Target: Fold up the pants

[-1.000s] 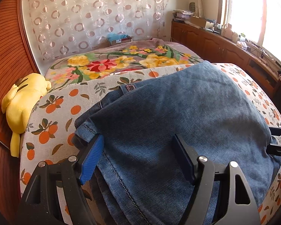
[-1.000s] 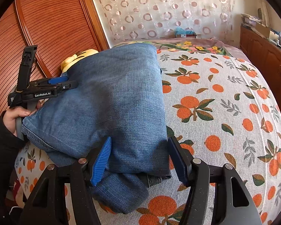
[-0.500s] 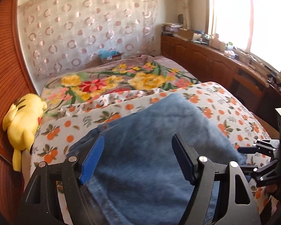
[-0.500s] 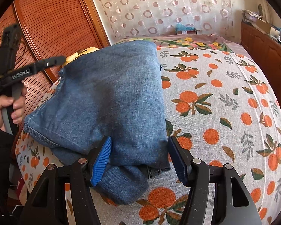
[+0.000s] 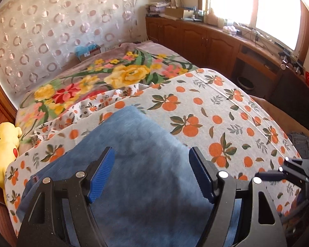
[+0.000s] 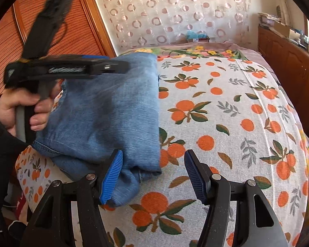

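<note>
A: Two grippers in play, and neither one has hold of anything. The left gripper (image 5: 151,173) hangs above the pants (image 5: 134,175), jaws spread wide, nothing but air between the blue pads.

B: And the pants themselves, a faded blue denim pair, lie folded into a thick rectangle on the bed (image 6: 226,123), on the sheet printed with oranges and leaves.

A: From the right wrist view you see the stack nicely. The pants (image 6: 105,115) sit toward the left side of the bed, near the wooden wall panel (image 6: 76,30). A bottom layer pokes out at the near corner.

B: The right gripper (image 6: 152,177) is low at that near corner. Jaws apart, the left blue pad just over the denim edge, the right pad over bare sheet. No pinch on the cloth.

A: In that same view there's the left gripper (image 6: 121,65) from the side, blurred, up over the far half of the pants. A hand (image 6: 22,107) wraps its handle, dark sleeve below.

B: Blur makes its fingertips hard to read there, but its own camera settles it: open wide.

A: Around the edges, a yellow plush toy (image 5: 2,152) lies at the left edge of the bed against the wood. A flowered blanket (image 5: 105,76) covers the far end.

B: Wooden cabinets (image 5: 206,41) run along the right under a bright window (image 5: 257,6), clutter on top.
</note>
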Motion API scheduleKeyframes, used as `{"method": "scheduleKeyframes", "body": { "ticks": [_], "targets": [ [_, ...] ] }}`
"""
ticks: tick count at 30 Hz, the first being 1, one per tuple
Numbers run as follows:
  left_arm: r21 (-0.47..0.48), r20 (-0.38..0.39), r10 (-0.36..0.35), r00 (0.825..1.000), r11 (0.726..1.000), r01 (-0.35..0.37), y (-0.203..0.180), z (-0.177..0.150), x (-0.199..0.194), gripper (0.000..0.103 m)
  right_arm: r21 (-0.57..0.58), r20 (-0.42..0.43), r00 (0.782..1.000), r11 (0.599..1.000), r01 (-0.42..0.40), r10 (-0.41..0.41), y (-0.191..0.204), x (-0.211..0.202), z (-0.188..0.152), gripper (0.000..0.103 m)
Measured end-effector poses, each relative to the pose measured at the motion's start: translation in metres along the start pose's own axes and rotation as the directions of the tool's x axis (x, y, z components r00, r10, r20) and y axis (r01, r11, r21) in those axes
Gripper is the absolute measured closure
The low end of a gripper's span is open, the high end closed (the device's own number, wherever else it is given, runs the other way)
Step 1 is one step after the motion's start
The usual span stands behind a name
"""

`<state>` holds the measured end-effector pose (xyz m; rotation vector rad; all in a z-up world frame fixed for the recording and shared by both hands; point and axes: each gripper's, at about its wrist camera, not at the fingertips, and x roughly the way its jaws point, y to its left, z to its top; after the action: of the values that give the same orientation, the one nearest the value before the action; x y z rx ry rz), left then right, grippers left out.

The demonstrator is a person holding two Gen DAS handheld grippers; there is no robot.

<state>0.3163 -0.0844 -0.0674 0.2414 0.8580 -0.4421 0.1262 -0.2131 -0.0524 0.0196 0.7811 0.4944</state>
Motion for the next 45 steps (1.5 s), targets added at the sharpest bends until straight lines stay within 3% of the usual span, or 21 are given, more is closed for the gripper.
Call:
{"method": "scheduleKeyframes", "body": {
  "ticks": [6, 11, 13, 20, 27, 32, 36, 38, 45],
  "targets": [
    [0.005, -0.076, 0.023, 0.997, 1.000, -0.023, -0.008, 0.025, 0.039, 0.032, 0.001, 0.003, 1.000, 1.000, -0.018, 0.018, 0.000, 0.002, 0.001, 0.039],
    [-0.017, -0.132, 0.089, 0.987, 0.996, -0.092, 0.000, 0.031, 0.061, 0.043, -0.006, 0.003, 0.999, 0.999, -0.038, 0.038, 0.003, 0.005, 0.004, 0.039],
    [-0.023, -0.133, 0.094, 0.987, 0.995, -0.097, 0.002, 0.028, 0.063, 0.052, -0.009, 0.002, 0.999, 0.999, -0.045, 0.045, 0.003, 0.006, 0.005, 0.039],
    [-0.042, -0.087, 0.050, 0.995, 0.998, -0.053, 0.007, 0.021, 0.049, 0.086, -0.008, 0.002, 0.998, 0.998, -0.057, 0.057, 0.002, 0.009, 0.010, 0.039],
    [-0.080, 0.020, 0.020, 1.000, 0.997, -0.018, 0.017, 0.012, 0.001, 0.089, -0.007, 0.014, 0.996, 0.996, -0.088, 0.088, 0.005, 0.008, 0.021, 0.039],
    [-0.101, 0.060, 0.023, 0.998, 0.995, -0.017, 0.028, 0.002, -0.021, 0.090, -0.002, -0.040, 0.991, 0.991, -0.131, 0.131, 0.012, 0.023, 0.024, 0.039],
    [-0.131, 0.098, 0.018, 0.995, 0.991, -0.005, 0.039, -0.008, -0.041, 0.090, -0.035, -0.039, 0.989, 0.989, -0.141, 0.140, 0.028, 0.021, 0.023, 0.070],
    [-0.148, 0.118, 0.022, 0.993, 0.989, -0.005, 0.046, -0.012, -0.052, 0.090, -0.059, -0.018, 0.989, 0.987, -0.148, 0.147, 0.037, 0.014, 0.025, 0.079],
    [-0.229, 0.195, 0.064, 0.979, 0.973, -0.018, 0.085, -0.036, -0.107, 0.090, -0.160, 0.067, 0.976, 0.968, -0.194, 0.207, 0.088, -0.017, 0.031, 0.085]
  ]
}}
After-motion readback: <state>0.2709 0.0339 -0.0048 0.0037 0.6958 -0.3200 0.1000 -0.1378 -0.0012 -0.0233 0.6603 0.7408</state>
